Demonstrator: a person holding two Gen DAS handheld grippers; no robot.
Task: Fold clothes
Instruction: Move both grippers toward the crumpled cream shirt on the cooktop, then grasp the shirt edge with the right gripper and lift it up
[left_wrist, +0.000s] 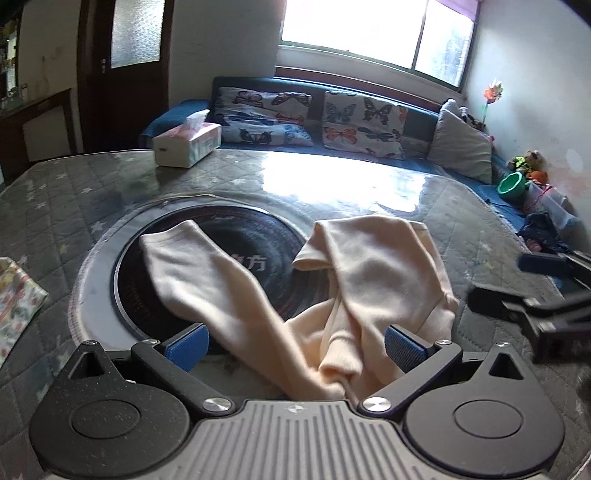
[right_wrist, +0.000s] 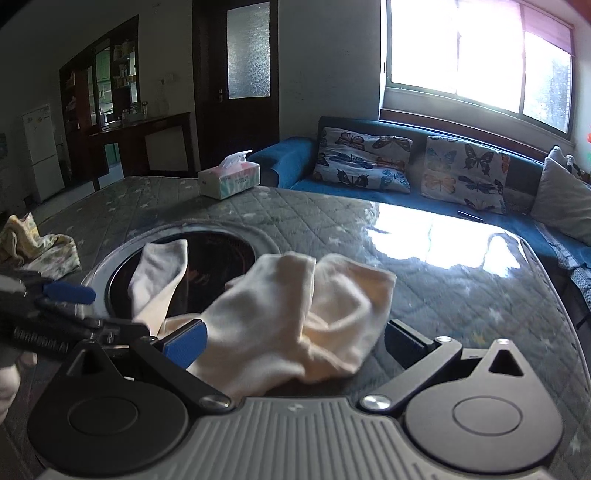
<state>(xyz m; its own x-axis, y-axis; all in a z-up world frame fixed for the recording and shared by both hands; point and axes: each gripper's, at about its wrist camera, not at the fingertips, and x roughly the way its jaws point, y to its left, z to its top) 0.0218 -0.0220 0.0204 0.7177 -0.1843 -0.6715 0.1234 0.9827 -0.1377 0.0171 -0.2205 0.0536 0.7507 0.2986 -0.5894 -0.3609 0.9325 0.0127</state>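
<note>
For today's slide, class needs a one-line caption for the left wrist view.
Open left gripper straddles a crumpled cream garment draped over the table's round black cooktop.

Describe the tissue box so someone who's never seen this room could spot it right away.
Start at the quilted grey table in front of the blue sofa. On the table's far edge, near the sofa's arm, stands the tissue box. It is the only box there: white and pink, with a tissue sticking out of its top, well apart from the cream garment lying nearer the cameras.
</note>
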